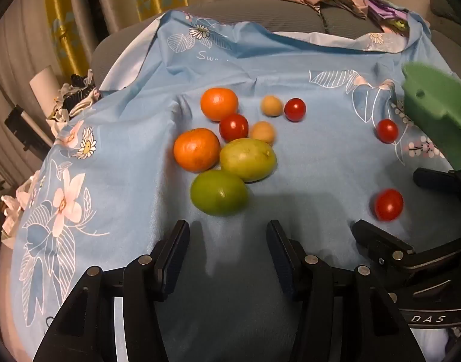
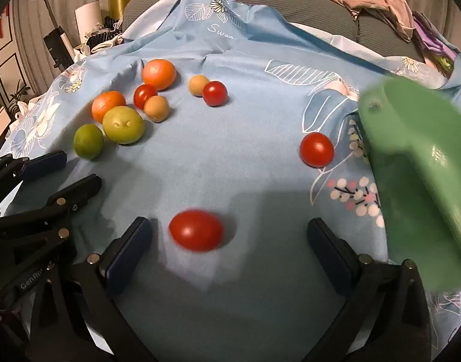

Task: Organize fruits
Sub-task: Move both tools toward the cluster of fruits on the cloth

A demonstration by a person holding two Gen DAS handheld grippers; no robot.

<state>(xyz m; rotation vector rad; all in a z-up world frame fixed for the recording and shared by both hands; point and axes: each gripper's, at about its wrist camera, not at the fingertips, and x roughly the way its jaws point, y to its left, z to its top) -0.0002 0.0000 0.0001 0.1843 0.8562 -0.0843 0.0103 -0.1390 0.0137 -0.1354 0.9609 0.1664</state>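
Right wrist view: the right gripper (image 2: 228, 241) hovers with fingers spread wide, and a small red cherry tomato (image 2: 196, 230) lies on the light blue floral cloth (image 2: 230, 157) between them, nearer the left finger and touching neither. A green plastic basket (image 2: 423, 175) stands at the right. The left gripper (image 1: 227, 238), also spread and empty, points at a round green fruit (image 1: 219, 192) just ahead of its fingertips, beside two oranges (image 1: 196, 150).

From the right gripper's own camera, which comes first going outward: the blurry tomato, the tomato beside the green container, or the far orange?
1. Blurry tomato, between the open right gripper fingers.
2. Tomato beside the green container, right side.
3. Far orange, upper left.
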